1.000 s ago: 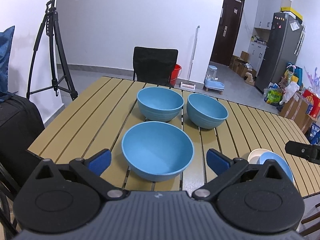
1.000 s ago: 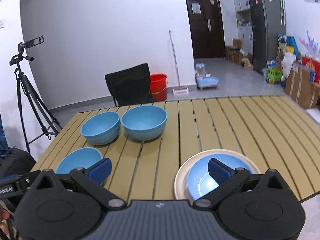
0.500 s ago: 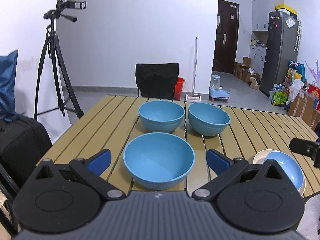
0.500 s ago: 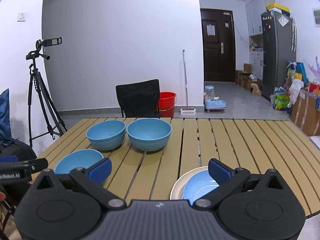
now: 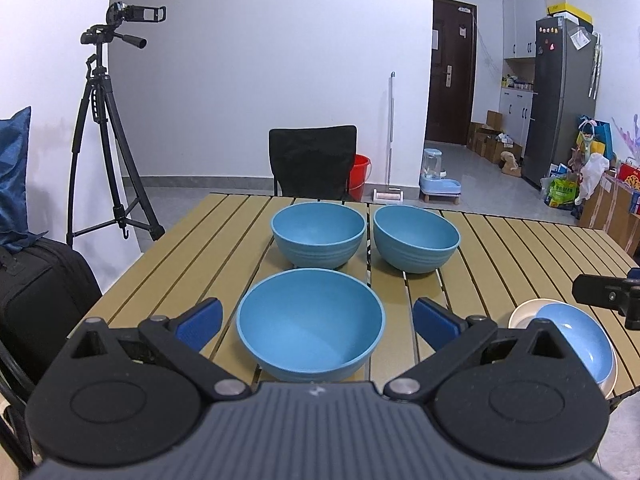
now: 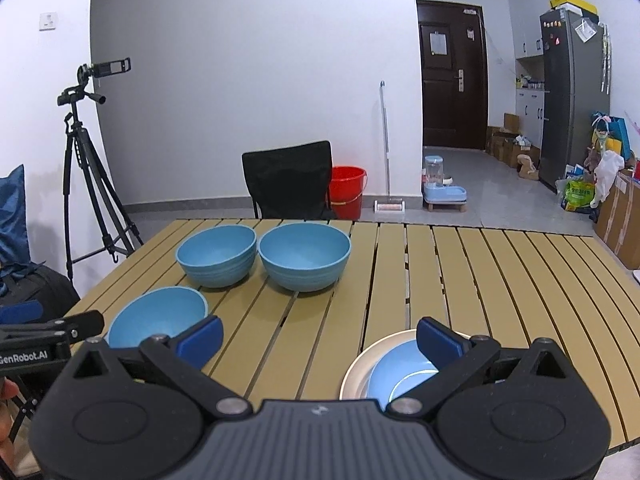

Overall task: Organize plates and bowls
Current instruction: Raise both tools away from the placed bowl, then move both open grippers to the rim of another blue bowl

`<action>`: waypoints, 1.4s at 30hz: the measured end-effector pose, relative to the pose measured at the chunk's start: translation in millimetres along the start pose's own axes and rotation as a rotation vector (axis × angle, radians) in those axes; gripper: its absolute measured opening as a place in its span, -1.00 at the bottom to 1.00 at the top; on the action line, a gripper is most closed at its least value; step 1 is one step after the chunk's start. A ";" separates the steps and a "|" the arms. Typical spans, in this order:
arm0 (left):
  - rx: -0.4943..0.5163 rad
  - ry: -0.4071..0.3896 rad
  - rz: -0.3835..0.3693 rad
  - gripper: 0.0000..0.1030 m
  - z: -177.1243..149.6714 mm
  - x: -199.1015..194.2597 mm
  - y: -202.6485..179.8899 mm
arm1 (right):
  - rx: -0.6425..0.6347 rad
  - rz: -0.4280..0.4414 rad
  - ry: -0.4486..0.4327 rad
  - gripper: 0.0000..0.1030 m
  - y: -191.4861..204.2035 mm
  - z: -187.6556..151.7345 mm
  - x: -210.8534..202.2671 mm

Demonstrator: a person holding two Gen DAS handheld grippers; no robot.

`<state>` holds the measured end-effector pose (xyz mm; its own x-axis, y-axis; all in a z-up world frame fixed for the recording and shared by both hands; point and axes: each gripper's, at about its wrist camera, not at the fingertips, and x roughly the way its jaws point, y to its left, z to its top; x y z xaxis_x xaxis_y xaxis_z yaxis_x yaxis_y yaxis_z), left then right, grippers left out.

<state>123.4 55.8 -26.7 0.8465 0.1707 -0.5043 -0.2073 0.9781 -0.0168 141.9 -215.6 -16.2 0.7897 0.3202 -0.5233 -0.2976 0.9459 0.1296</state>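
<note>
Left wrist view: left gripper point(image 5: 316, 320) jaws spread wide, holding nothing, flanking a plain blue near bowl point(image 5: 310, 322) at the desk's point(image 5: 520, 256) near edge; two ribbed blue bowls point(image 5: 319, 234) point(image 5: 416, 237) sit side by side mid-desk. Right wrist view: right gripper point(image 6: 320, 338) jaws wide, empty, above a blue plate point(image 6: 400, 372) nested in a cream plate point(image 6: 358, 368) at the near edge.

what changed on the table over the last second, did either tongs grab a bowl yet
Nothing grabbed. Both cameras tilted up and eased back; left tongs and right tongs stayed open and empty. The three blue bowls and stacked plates did not move.
</note>
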 end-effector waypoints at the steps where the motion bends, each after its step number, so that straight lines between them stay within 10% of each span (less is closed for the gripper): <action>1: 0.000 0.004 -0.001 1.00 1.8 1.6 -1.0 | 0.001 0.004 0.013 1.00 -1.5 2.0 2.8; 24: -0.015 0.098 -0.032 1.00 62.3 81.2 -30.9 | 0.082 0.052 0.215 1.00 -57.9 72.9 105.8; 42: -0.078 0.355 -0.028 0.93 135.0 204.5 -67.1 | 0.121 0.054 0.374 0.92 -86.0 131.2 227.6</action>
<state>376.7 41.1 -12.1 0.6322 0.0787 -0.7708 -0.2346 0.9676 -0.0936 417.6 -217.0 -35.9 0.5178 0.3489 -0.7811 -0.2499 0.9349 0.2520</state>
